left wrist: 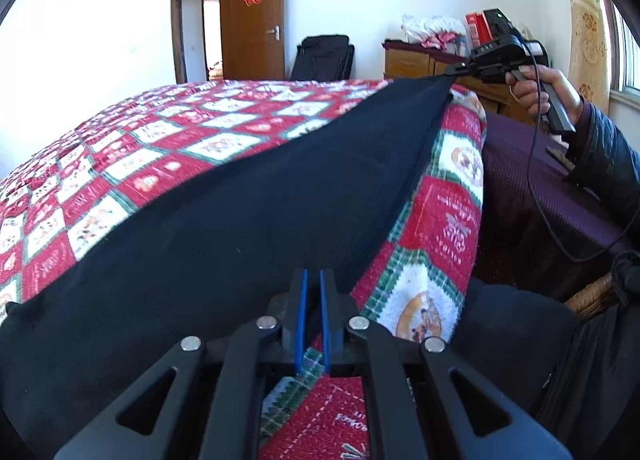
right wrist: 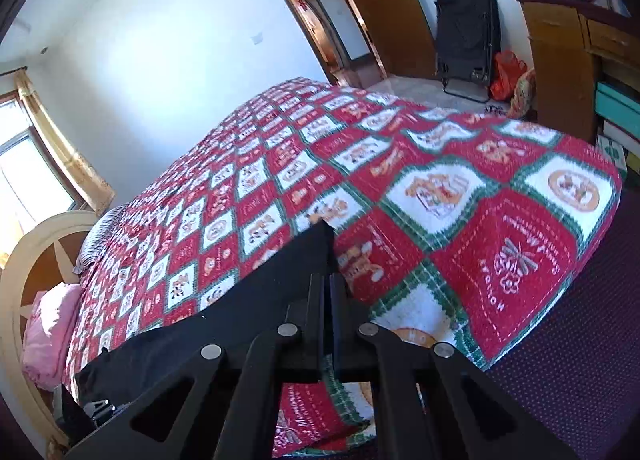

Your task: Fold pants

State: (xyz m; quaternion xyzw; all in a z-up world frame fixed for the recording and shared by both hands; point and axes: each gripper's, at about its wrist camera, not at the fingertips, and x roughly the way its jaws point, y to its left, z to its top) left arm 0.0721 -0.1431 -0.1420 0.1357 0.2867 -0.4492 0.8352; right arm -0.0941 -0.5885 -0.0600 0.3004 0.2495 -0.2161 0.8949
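The black pants (left wrist: 248,188) lie stretched along the near edge of the bed's patchwork quilt (left wrist: 160,148); the left gripper (left wrist: 313,280) is pinched tight on the cloth at one end, the right gripper (right wrist: 327,284) is clamped on the far corner, which looks lifted off the quilt; judged, both ends are now secured for a fold; next calls for raising both together, keeping the cloth taut, and carrying one edge over the other

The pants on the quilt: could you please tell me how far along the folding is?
Done: black pants lie spread on the quilt. In hand: left claw and right claw are each shut on the near edge, one toward each end. Left: no fold shows yet, so all folding remains.
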